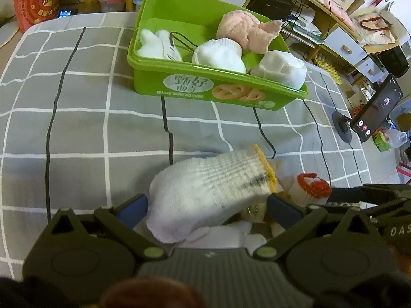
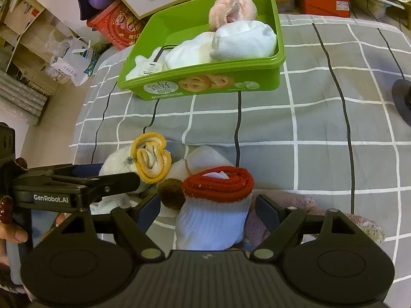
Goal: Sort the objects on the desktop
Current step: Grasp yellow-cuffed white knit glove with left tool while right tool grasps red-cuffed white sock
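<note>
We carry two matching black plastic grippers. The left gripper (image 1: 206,206) has dark blue pads on its fingers (image 1: 133,209), triangular cut-outs in the linkage arms, round yellow-green pivot pins, two large circular discs on its body and a ribbed grey centre plate. The right gripper (image 2: 205,211) is built the same. Seen from the right wrist camera, the left one bears white "GenRobot.AI" lettering, and dark red beads hang beside the hand (image 2: 10,233).

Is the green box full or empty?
Partly full. The green box holds a pink fuzzy bundle and several white rolled socks, while part of its floor shows bare near the back.
</note>
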Tool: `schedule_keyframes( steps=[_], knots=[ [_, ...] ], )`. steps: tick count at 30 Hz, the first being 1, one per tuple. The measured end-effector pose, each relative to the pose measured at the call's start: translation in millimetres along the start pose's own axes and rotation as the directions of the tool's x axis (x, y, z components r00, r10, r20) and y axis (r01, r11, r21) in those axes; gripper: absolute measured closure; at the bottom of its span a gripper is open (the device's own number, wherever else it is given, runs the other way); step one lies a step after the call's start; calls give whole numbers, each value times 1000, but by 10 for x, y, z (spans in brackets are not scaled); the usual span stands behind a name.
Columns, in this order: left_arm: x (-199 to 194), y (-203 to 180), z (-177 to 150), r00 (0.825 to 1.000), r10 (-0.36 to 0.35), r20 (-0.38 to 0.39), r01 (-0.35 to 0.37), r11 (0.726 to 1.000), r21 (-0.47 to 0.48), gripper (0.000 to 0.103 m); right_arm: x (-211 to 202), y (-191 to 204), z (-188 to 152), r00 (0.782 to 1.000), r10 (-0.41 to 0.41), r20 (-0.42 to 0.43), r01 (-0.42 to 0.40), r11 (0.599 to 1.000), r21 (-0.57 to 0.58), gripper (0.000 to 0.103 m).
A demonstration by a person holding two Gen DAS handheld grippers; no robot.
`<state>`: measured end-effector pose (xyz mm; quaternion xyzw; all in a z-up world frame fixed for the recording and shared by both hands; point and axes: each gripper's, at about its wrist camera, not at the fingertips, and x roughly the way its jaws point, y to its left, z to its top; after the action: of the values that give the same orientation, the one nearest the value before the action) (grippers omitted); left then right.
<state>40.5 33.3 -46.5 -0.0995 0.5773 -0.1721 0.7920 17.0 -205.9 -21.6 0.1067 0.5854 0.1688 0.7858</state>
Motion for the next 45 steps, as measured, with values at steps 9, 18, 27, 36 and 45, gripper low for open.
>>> schedule_keyframes(
  steps=[9, 18, 27, 36, 45],
  knots=[
    [17, 5, -6, 1000, -10, -6, 10, 1000, 0, 5, 25, -17, 16, 1000, -12, -4, 12, 1000, -4, 35],
    [42, 2, -22, 1000, 17, -21, -16, 1000, 14, 20, 45, -73, 22, 1000, -19, 2, 19, 1000, 7, 45],
    [-11, 22, -23, 1000, 19, -4, -19, 1000, 9, 45, 33, -80, 29, 1000, -17, 14, 17, 1000, 18, 48],
    [-83, 43, -4, 1000, 3, 29, -3, 1000, -10, 66, -30, -97, 54, 999, -9, 36, 8, 999, 33, 48],
    [-139, 23, 25, 998, -7, 68, 8, 1000, -24, 76, -128, -148, 99, 998, 3, 68, -7, 998, 56, 48]
  ],
)
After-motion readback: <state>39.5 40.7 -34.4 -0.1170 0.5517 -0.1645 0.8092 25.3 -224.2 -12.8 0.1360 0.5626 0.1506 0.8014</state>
